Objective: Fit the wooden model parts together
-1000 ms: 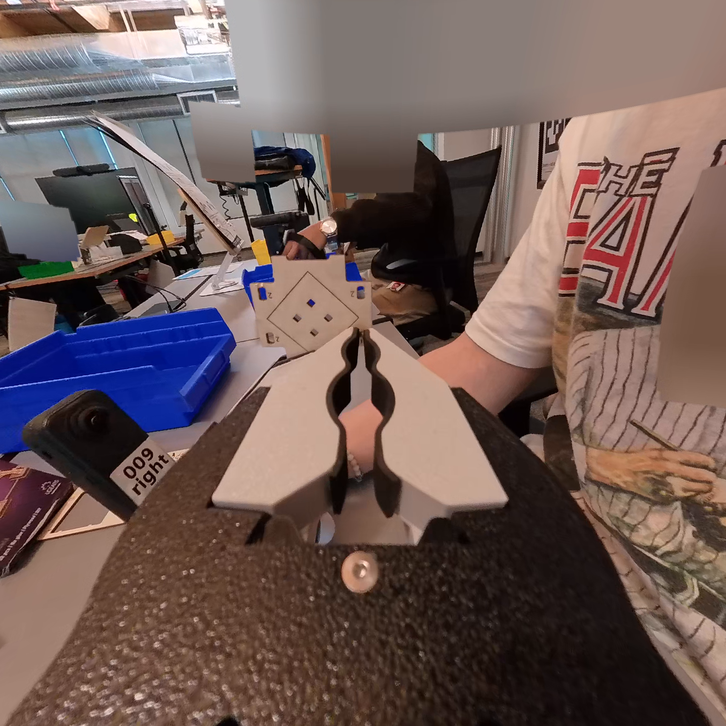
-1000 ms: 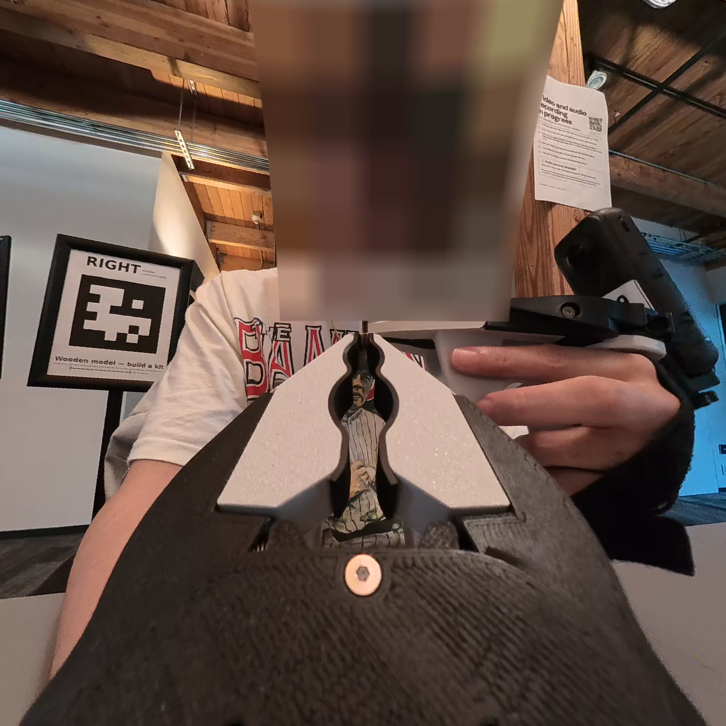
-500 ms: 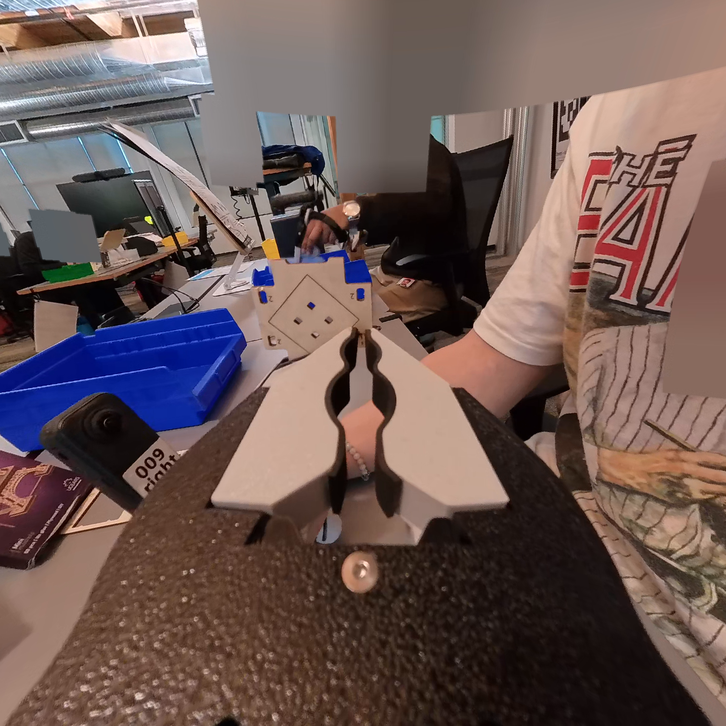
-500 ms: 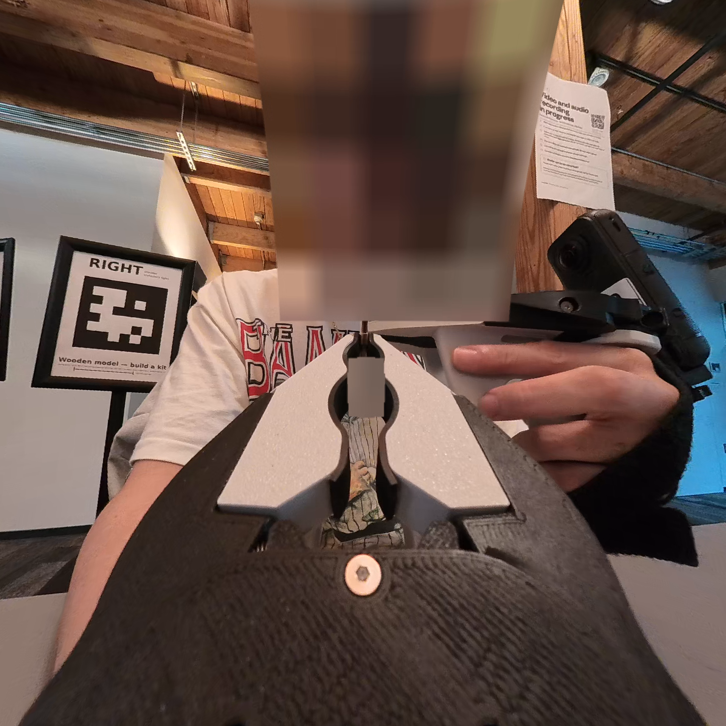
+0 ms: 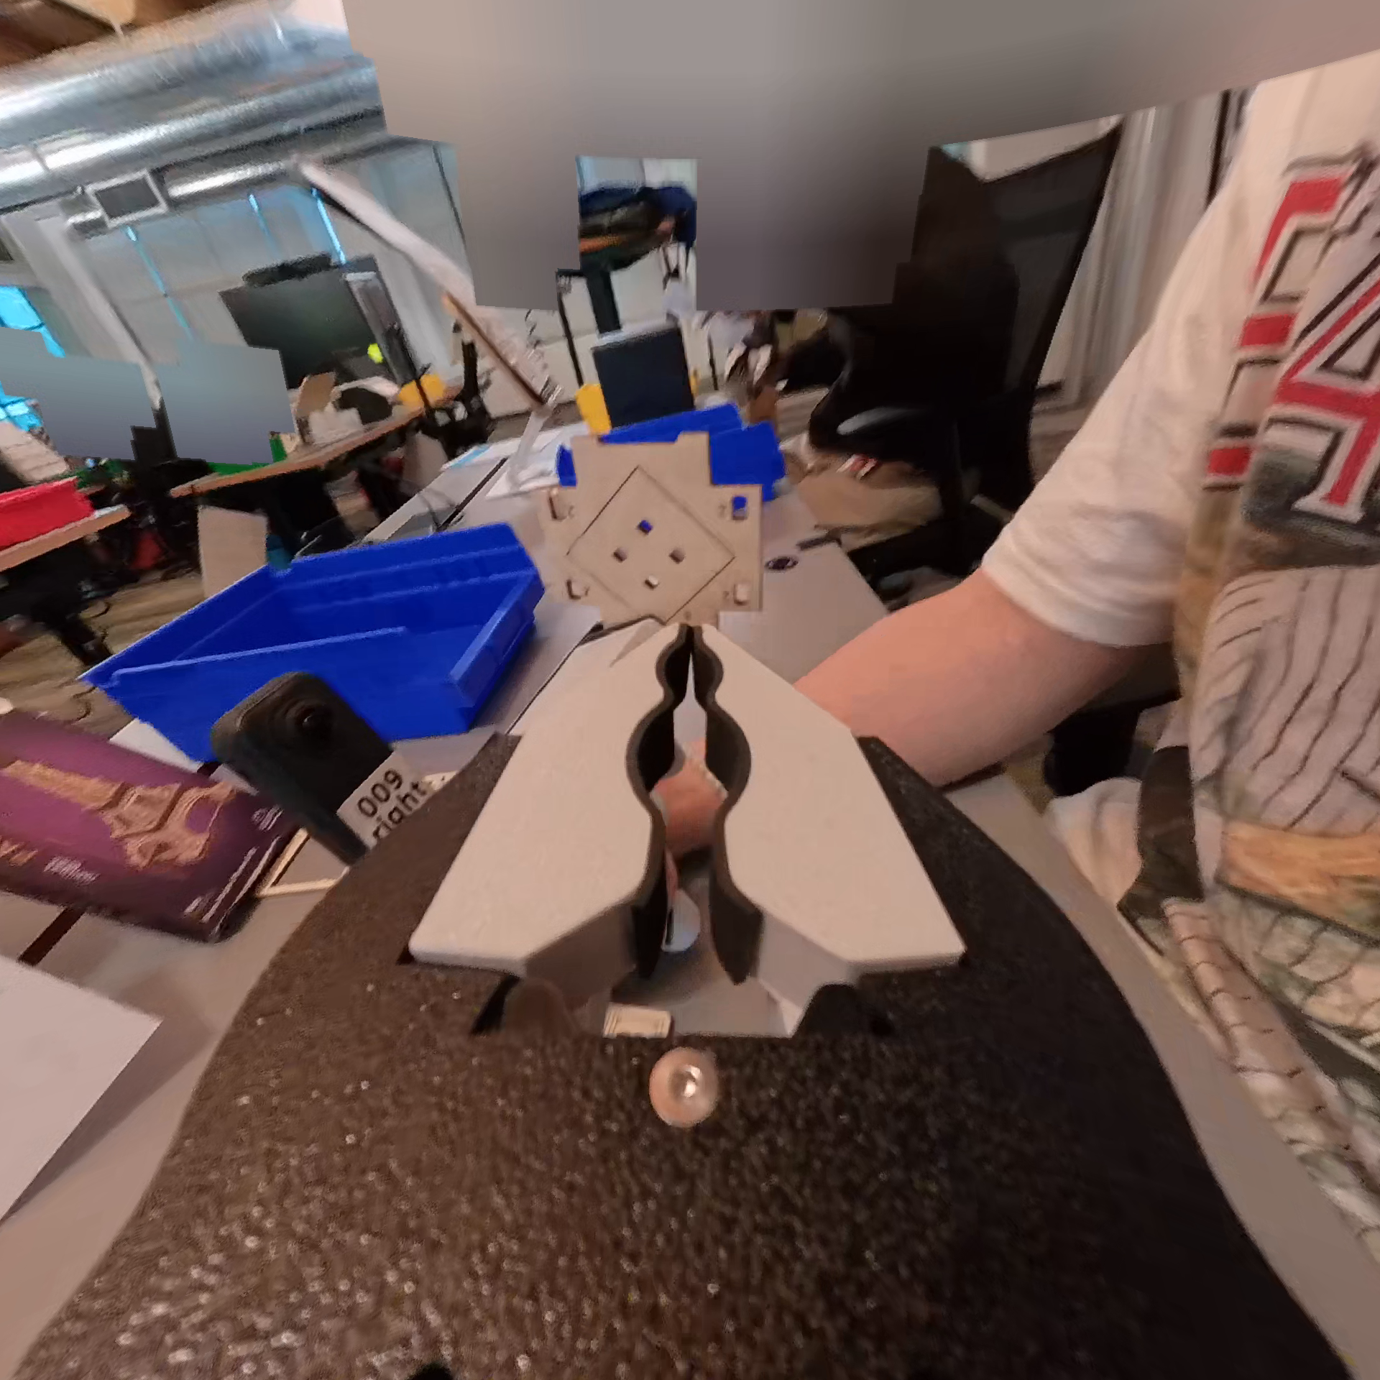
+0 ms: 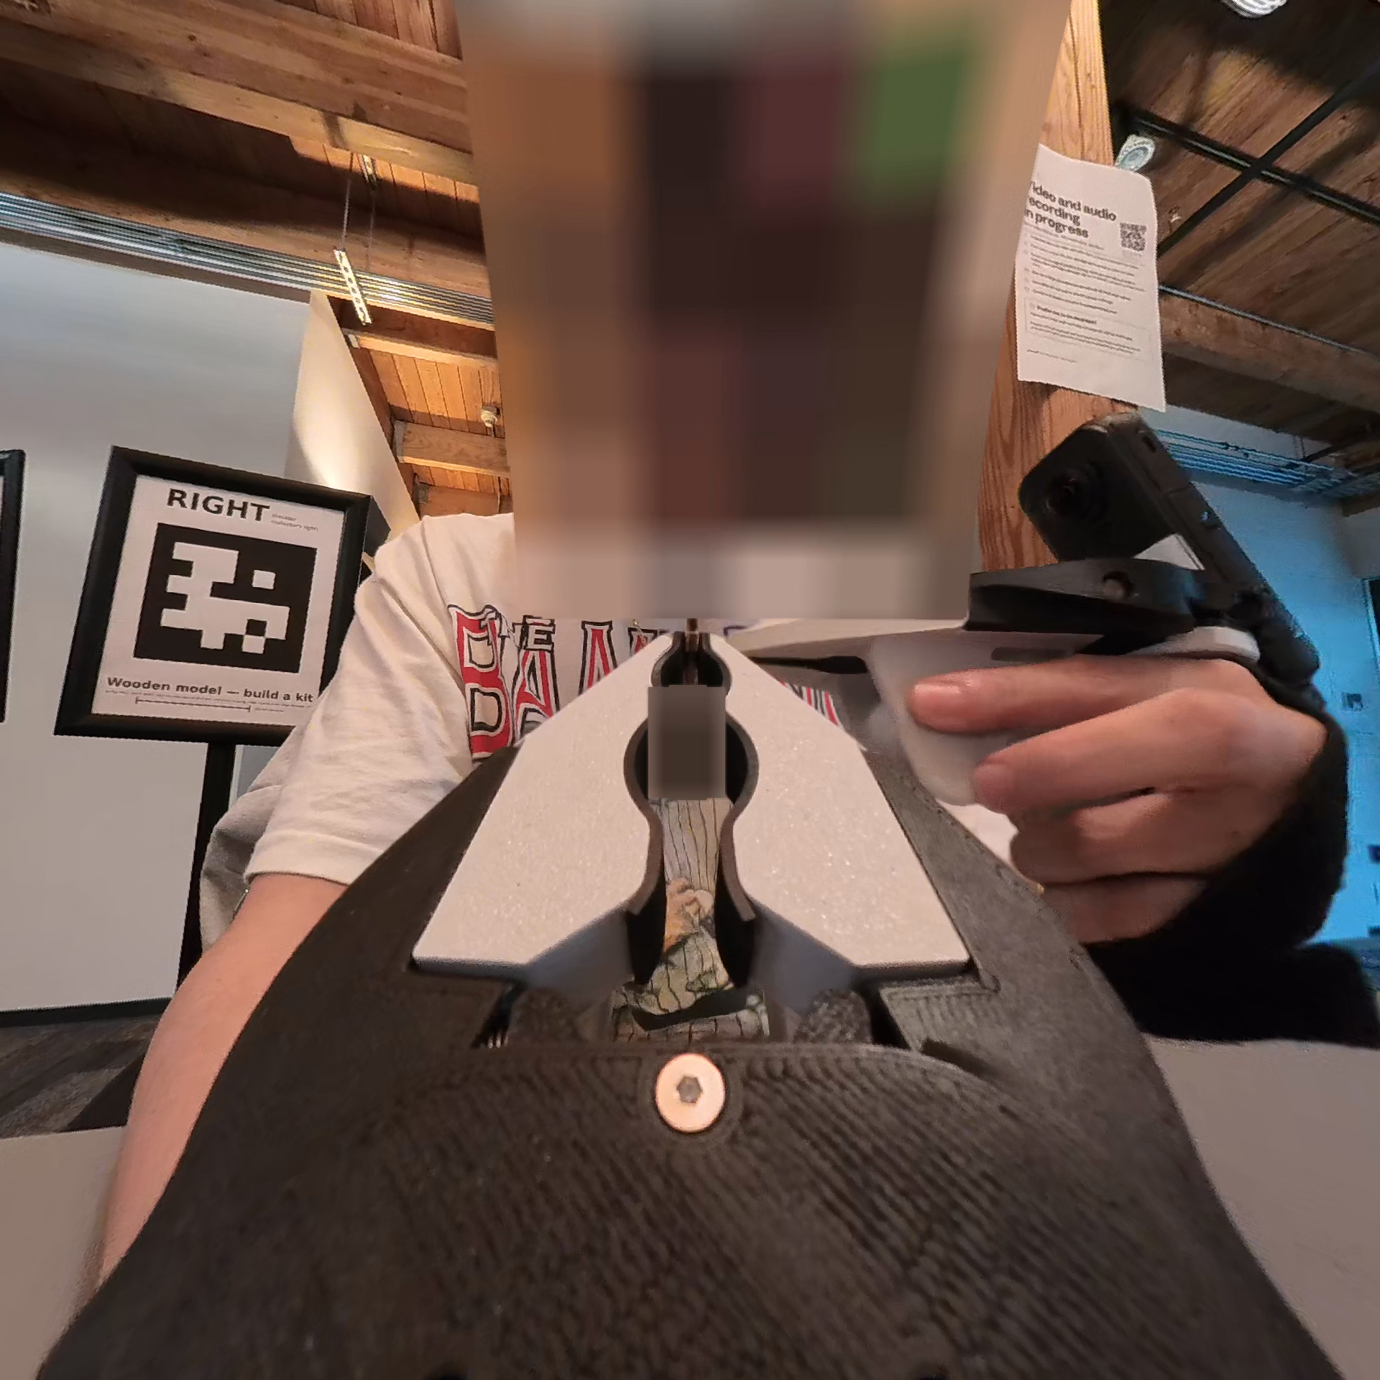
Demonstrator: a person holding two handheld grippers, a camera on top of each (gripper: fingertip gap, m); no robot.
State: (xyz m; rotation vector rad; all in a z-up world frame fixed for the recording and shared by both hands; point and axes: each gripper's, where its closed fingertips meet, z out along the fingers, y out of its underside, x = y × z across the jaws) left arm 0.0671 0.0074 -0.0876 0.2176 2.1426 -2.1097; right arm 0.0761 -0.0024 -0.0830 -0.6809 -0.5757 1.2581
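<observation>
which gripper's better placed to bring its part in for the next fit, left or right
Probably left. The left gripper is shut on the square wooden plate, holding it upright with its slots in view. The right gripper pinches only a thin edge-on piece, hard to judge.

The location was an open-plan office used as a workshop. Evidence: rows of desks (image 5: 321, 463) carrying a monitor (image 5: 299, 314), an office chair (image 5: 941, 388), exposed ducting (image 5: 187, 97), timber ceiling beams (image 6: 224, 97), a blue parts bin (image 5: 336, 635) on the bench (image 5: 814, 620).
</observation>
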